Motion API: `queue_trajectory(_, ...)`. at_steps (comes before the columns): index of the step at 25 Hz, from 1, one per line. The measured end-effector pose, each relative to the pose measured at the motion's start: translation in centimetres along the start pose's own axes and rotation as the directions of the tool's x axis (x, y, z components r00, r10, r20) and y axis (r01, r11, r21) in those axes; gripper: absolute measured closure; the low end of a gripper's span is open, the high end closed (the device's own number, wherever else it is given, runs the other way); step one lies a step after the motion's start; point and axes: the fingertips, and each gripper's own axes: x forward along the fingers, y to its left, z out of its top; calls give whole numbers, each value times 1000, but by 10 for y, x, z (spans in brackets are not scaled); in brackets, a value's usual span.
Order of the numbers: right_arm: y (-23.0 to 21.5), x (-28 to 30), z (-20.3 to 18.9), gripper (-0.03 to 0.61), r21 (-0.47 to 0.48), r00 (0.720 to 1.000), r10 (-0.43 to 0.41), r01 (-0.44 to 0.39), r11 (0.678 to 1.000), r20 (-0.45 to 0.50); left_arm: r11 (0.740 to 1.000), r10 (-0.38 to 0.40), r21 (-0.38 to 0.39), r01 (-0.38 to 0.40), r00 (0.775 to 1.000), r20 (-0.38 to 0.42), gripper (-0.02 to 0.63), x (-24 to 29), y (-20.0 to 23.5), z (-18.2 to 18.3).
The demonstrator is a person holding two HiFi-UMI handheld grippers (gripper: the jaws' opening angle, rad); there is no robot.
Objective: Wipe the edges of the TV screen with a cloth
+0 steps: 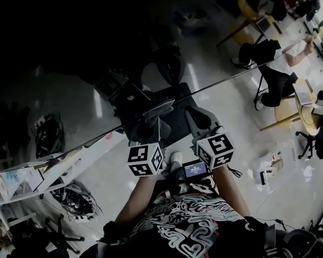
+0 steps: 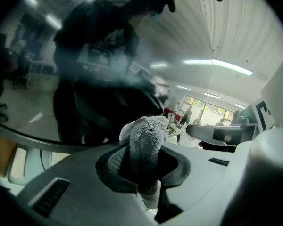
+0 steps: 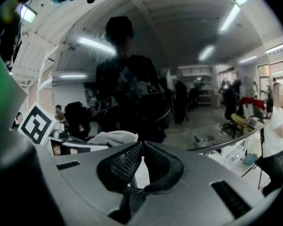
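At the lower rim of the TV screen (image 1: 70, 47), which fills the upper left of the head view as a dark, glossy sheet, both tools are held close to the glass. The left gripper (image 1: 153, 123) is pinching a grey cloth (image 2: 144, 140); in its own view the wad stands up between the jaws and points at the glass, where the holder's dark reflection shows. Whether the cloth is touching the glass I cannot tell. The right gripper (image 3: 141, 145) is pressed together on nothing, just beside the left one, with the cloth (image 3: 111, 138) showing off to its side

As for progress, I judge the wiping to be under way or just about to start along this rim. No streak or clean band shows on the glass, so how much of the edge is done cannot be read; the other three sides are likely left to do

Around: a white frame (image 1: 43, 171) sits under the rim at lower left and could snag a long sweep that way. A small display (image 1: 195, 169) hangs between the arms. A seated person (image 1: 274, 63) at a round table is well apart, out of the way
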Motion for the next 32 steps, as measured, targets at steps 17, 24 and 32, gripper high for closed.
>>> queue_trajectory(17,-24,-15,-10,543,42,998,-53,52,998,19,989,-57,-137,59,998,21,538,12,-11,0)
queue_trajectory(24,-37,-8,-6,543,50,1000,-6,5,999,28,986,-20,-163,26,999,37,538,12,-17,0)
queue_trajectory(32,-51,5,-7,543,53,997,81,-81,995,15,981,21,-195,-11,999,49,538,25,-32,2)
